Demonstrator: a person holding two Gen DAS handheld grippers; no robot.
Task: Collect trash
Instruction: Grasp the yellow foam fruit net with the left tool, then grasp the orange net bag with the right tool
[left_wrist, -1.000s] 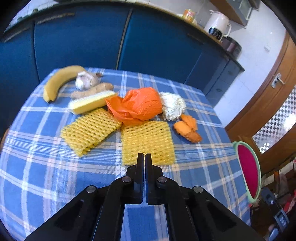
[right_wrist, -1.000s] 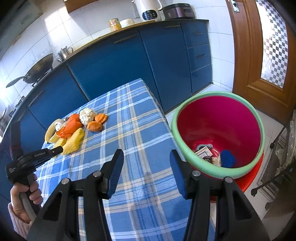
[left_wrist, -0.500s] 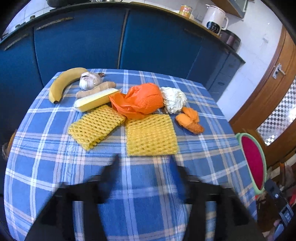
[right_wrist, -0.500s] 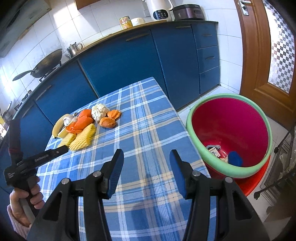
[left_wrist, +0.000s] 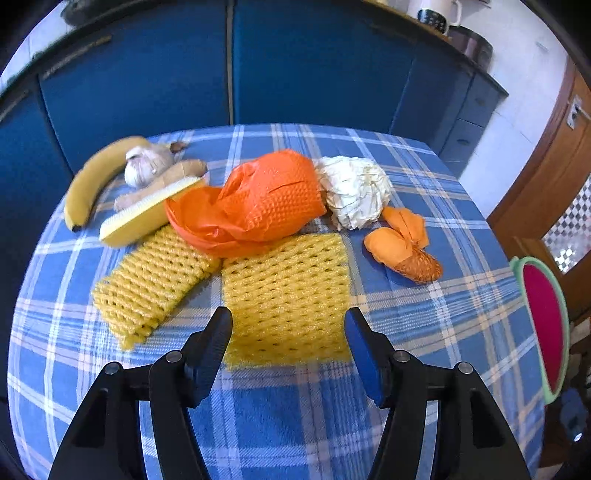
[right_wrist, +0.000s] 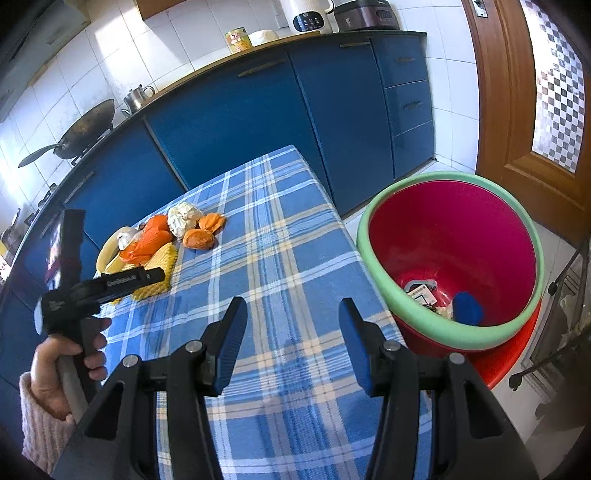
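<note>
On the blue checked tablecloth (left_wrist: 295, 406) lie two yellow foam nets (left_wrist: 286, 295) (left_wrist: 147, 288), an orange foam net (left_wrist: 266, 199), a crumpled white paper ball (left_wrist: 354, 195) and a small orange net bundle (left_wrist: 402, 247). My left gripper (left_wrist: 288, 325) is open, tilted down at the near edge of the square yellow net, and its fingertips flank the net without pressing it. My right gripper (right_wrist: 291, 317) is open and empty above bare cloth. To its right is the red bin with a green rim (right_wrist: 373, 236). A hand (right_wrist: 59, 354) holds the left gripper (right_wrist: 110, 284).
A banana (left_wrist: 96, 177), garlic (left_wrist: 144, 166), ginger (left_wrist: 177, 173) and a pale yellow slab (left_wrist: 144, 218) lie at the far left of the table. Blue cabinets (left_wrist: 295, 66) stand behind it. The bin (left_wrist: 524, 280) sits low past the table's right edge and holds some scraps.
My left gripper went from shut to open, and moved forward and down toward the square yellow net. The right gripper stayed open and nearly still.
</note>
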